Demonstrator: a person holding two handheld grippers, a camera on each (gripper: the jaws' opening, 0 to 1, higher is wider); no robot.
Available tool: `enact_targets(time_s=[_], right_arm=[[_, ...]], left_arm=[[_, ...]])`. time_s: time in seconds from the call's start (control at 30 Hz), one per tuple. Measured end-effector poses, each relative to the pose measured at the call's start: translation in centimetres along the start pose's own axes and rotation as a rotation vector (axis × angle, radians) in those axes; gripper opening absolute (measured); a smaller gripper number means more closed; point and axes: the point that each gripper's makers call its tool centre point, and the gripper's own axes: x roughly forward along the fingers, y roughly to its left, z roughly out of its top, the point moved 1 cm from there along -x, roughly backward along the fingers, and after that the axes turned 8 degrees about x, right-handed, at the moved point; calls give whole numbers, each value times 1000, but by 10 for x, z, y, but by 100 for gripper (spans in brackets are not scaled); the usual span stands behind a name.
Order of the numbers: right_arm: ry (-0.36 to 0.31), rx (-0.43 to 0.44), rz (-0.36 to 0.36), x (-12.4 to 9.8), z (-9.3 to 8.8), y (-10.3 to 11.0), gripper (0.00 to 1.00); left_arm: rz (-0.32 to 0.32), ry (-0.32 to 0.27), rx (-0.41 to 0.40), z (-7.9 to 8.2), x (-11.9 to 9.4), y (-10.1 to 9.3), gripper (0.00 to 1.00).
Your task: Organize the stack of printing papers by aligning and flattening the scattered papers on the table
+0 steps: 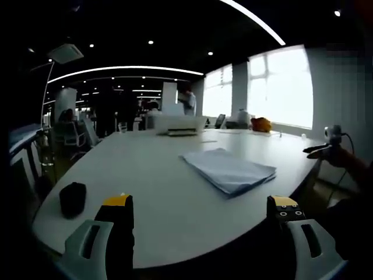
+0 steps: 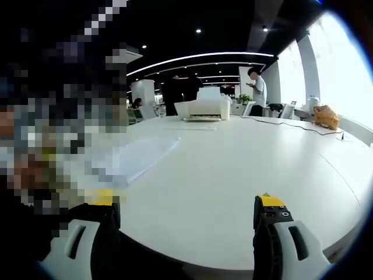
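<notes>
A loose stack of white printing papers (image 1: 228, 170) lies on the white table (image 1: 157, 192), its sheets slightly fanned out of line. In the right gripper view the same stack of papers (image 2: 139, 156) lies left of centre. My left gripper (image 1: 201, 208) hovers at the table's near edge, short of the stack, open with nothing between its jaws. My right gripper (image 2: 185, 209) stands open over the table's near edge, to the right of the papers and apart from them.
A small black object (image 1: 73, 198) sits near the left table edge. A white printer (image 1: 179, 123) (image 2: 204, 108) stands at the far side. An orange object (image 1: 261, 123) lies by the windows. A person (image 2: 257, 90) stands beyond. Office chairs (image 1: 73, 133) stand at left.
</notes>
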Motion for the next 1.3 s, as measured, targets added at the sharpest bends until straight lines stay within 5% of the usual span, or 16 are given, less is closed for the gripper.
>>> enact_targets(time_s=[1.3], right_arm=[[-6,-8,-3,-1,4,0,90]], left_arm=[[0,-18,3,7,0,1,97]])
